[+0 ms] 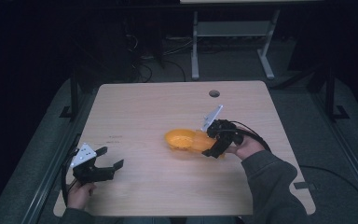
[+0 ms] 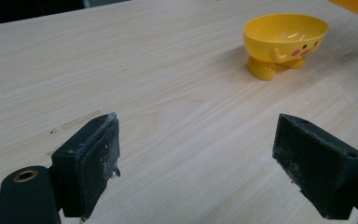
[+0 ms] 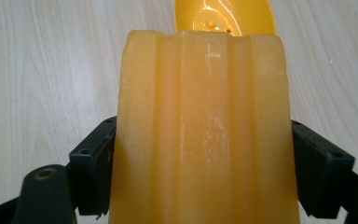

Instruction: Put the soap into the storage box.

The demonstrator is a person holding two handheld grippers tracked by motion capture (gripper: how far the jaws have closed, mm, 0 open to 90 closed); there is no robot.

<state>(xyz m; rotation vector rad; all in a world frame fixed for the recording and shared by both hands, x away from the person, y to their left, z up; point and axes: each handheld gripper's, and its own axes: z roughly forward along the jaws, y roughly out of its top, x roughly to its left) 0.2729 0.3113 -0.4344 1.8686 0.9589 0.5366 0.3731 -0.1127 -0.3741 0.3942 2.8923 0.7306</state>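
Inspection of the wooden table [image 1: 135,107] finds two yellow-orange items near its centre, toward three o'clock. A ribbed orange cup [image 3: 205,135] is gripped by the right gripper [image 1: 213,150], whose black jaws are seen in the right gripper view pressed against the cup's two sides; the cup is tipped on its side with its open end directed at nine o'clock, toward the bowl. In the high view the cup [image 1: 204,144] is noted just beside the bowl [image 1: 179,139], at the bowl's three o'clock; whether the two touch cannot be told. The bowl is a small yellow one on short feet, with a face printed on its wall, as recorded in the left gripper view [image 2: 284,42]; it stands upright on the table. Small yellow bits are visible inside it in the high view, and what they are cannot be made out. In the right gripper view the bowl's rim [image 3: 226,16] is seen directly beyond the cup's far end, at twelve o'clock. The left gripper [image 1: 107,161] is held low over the table at about eight o'clock from the bowl, well apart from it, with its jaws spread wide and nothing between them. A round hole [image 1: 214,93] is noted in the tabletop at one o'clock from the bowl.
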